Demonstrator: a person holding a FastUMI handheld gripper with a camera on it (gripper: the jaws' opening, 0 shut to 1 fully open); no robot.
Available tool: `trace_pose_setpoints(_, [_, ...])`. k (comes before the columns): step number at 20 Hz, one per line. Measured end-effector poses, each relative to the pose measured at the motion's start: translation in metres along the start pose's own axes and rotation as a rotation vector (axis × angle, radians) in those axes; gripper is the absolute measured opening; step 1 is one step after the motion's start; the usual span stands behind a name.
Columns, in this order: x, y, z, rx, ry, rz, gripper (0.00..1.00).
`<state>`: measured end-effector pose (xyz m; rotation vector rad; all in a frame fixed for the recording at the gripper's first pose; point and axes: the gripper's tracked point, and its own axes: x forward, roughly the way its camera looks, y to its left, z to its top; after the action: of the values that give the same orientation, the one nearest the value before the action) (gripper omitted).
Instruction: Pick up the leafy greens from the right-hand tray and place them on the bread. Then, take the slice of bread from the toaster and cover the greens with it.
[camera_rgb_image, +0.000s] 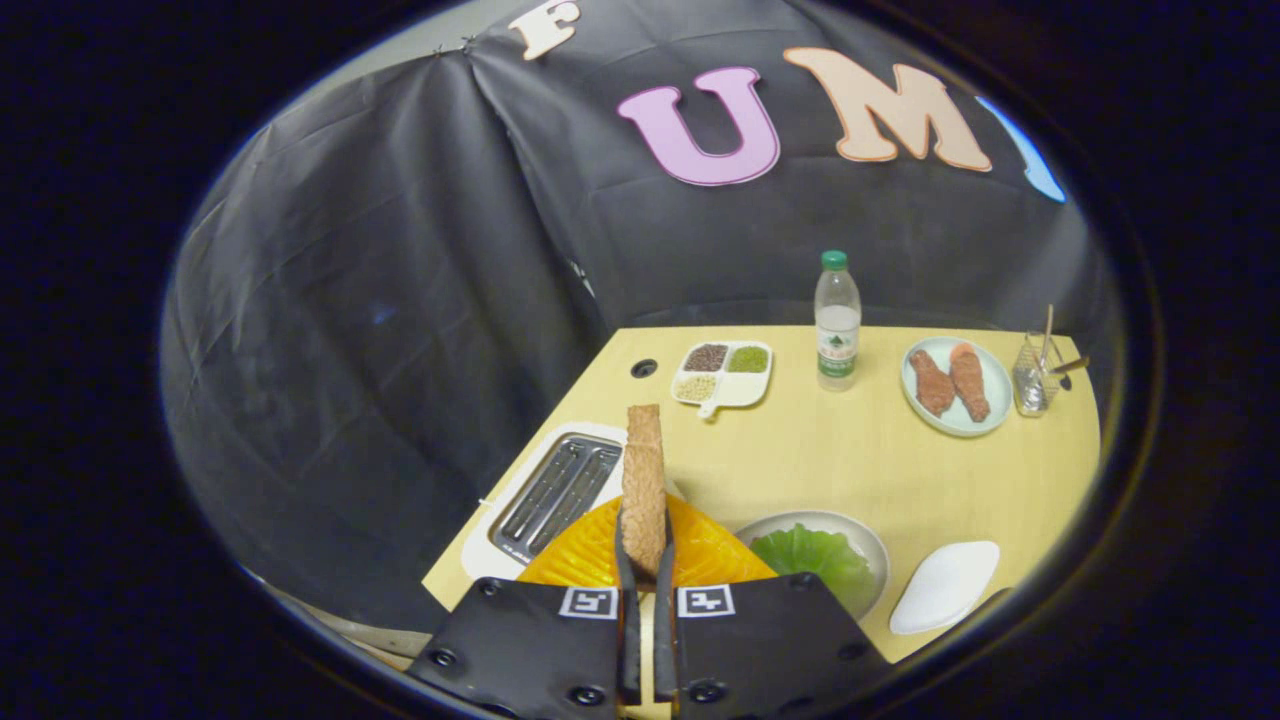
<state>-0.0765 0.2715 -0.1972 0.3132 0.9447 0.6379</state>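
Note:
My gripper (645, 578) is shut on a brown slice of bread (643, 480), which stands upright and edge-on between the two fingers. It hangs above an orange ribbed plate (585, 552). Left of the plate lies the white toaster (560, 490), with both slots bare. Just right of the fingers, a grey bowl (872, 540) holds the leafy greens (815, 558). Whether any bread lies under the greens is hidden. A small white tray (945, 585) sits further right with nothing on it.
Across the wooden table (860, 460) stand a divided dish of beans (722, 373), a water bottle (837, 320), a plate with two brown food pieces (955, 385) and a glass holder with utensils (1035, 375). The table's left edge runs beside the toaster.

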Motion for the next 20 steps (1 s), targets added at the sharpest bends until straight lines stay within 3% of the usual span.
trace_pose_setpoints(20, [0.044, -0.073, -0.093, 0.175, 0.100, -0.092, 0.08])
